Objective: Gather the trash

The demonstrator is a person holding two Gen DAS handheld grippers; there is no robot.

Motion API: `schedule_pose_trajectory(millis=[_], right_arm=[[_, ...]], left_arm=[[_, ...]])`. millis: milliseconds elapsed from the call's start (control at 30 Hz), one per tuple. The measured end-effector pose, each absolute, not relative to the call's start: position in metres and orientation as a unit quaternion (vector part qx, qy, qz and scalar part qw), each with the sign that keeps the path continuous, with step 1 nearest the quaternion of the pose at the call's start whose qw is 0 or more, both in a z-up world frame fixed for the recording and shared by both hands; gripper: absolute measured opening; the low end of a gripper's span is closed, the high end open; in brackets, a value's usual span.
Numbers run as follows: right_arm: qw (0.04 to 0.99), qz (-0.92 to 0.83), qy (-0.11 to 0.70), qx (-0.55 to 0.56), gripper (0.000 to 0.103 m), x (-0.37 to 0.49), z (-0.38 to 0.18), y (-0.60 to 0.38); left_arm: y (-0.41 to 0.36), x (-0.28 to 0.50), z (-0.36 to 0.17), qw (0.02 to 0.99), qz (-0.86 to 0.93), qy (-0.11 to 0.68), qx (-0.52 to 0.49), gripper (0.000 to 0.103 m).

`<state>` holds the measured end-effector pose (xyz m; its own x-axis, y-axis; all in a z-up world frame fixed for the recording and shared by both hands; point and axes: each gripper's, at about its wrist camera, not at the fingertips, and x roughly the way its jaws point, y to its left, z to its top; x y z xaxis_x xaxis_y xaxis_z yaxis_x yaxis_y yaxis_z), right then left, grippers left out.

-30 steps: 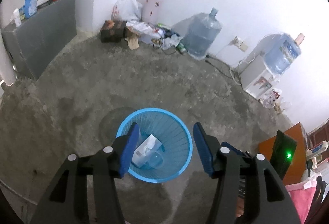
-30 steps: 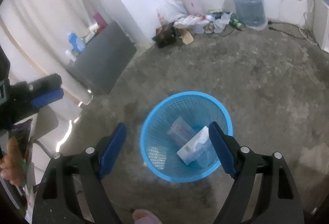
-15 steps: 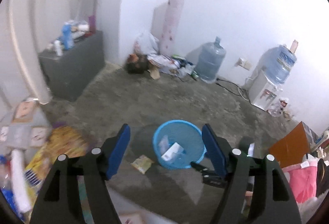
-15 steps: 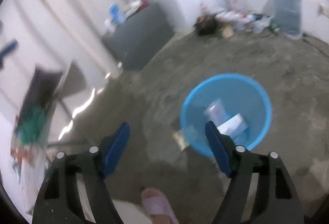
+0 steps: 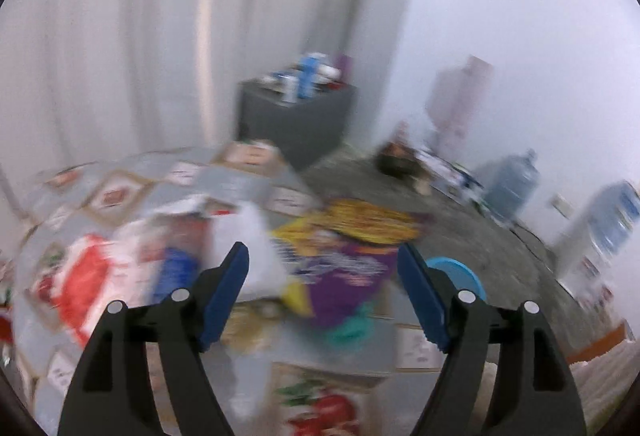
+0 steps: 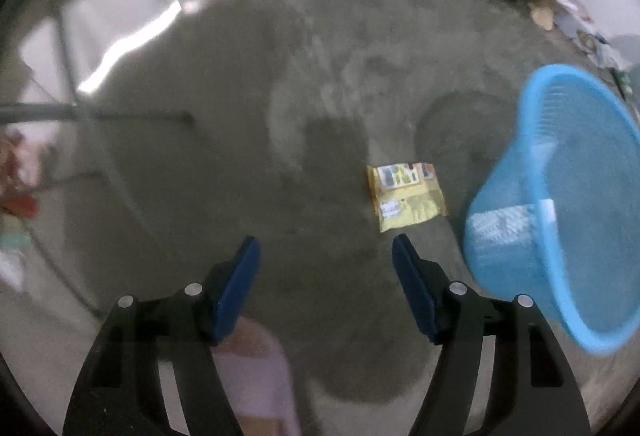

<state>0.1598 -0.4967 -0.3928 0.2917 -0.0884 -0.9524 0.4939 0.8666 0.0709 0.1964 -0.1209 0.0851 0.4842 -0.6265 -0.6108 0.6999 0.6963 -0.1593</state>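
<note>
Both grippers are hanging with fingers apart: the right gripper (image 6: 326, 268) over the floor near a yellow wrapper (image 6: 406, 196) lying beside the blue basket (image 6: 560, 196), the left gripper (image 5: 324, 284) over the littered surface (image 5: 248, 188).

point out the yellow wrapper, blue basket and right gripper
yellow wrapper (image 6: 406, 196), right wrist view, middle of its printed face
blue basket (image 6: 516, 260), right wrist view, outer mesh wall
right gripper (image 6: 326, 278), right wrist view, gap midway between the fingertips
</note>
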Motion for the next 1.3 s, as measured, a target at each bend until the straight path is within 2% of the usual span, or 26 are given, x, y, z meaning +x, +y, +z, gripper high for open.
schedule_pose_trajectory(millis=[33,267,567,700,733,767,833,867,900,967,1067,1300], right_arm=[[0.777,-0.189,0.574,0.178,0.071,0.168,-0.405,-0.503],[0.717,-0.255,0.615,0.206,0.077,0.199,-0.493,-0.564],[0.668,-0.270,0.637,0.273,0.078,0.188,-0.551,-0.609],[0.671,-0.265,0.632,0.282,0.073,0.180,-0.560,-0.614],[0.673,-0.261,0.629,0.288,0.065,0.177,-0.560,-0.615],[0.671,-0.255,0.626,0.305,0.051,0.174,-0.562,-0.617],[0.668,-0.262,0.618,0.322,0.047,0.166,-0.562,-0.619],[0.669,-0.262,0.616,0.324,0.038,0.164,-0.563,-0.619],[0.669,-0.261,0.616,0.324,0.034,0.163,-0.563,-0.619],[0.669,-0.252,0.617,0.328,0.011,0.162,-0.564,-0.619],[0.671,-0.251,0.623,0.314,0.005,0.166,-0.563,-0.616],[0.694,-0.241,0.589,0.336,0.001,0.151,-0.539,-0.612]], left_arm=[[-0.111,0.201,0.086,0.869,-0.369,0.326,0.053,0.078],[-0.070,0.228,0.077,0.896,-0.303,0.319,0.062,0.084],[-0.063,0.253,0.051,0.889,-0.293,0.347,0.048,0.084],[-0.062,0.256,0.046,0.887,-0.289,0.357,0.045,0.084],[-0.062,0.257,0.046,0.887,-0.288,0.358,0.045,0.084],[-0.061,0.258,0.044,0.887,-0.287,0.358,0.045,0.084],[-0.060,0.258,0.043,0.887,-0.285,0.360,0.043,0.084],[-0.059,0.259,0.043,0.887,-0.285,0.360,0.041,0.084],[-0.058,0.259,0.042,0.887,-0.285,0.361,0.040,0.084],[-0.056,0.260,0.040,0.887,-0.285,0.361,0.038,0.084],[-0.053,0.260,0.038,0.888,-0.283,0.361,0.037,0.084],[-0.038,0.256,0.039,0.890,-0.282,0.356,0.021,0.084]])
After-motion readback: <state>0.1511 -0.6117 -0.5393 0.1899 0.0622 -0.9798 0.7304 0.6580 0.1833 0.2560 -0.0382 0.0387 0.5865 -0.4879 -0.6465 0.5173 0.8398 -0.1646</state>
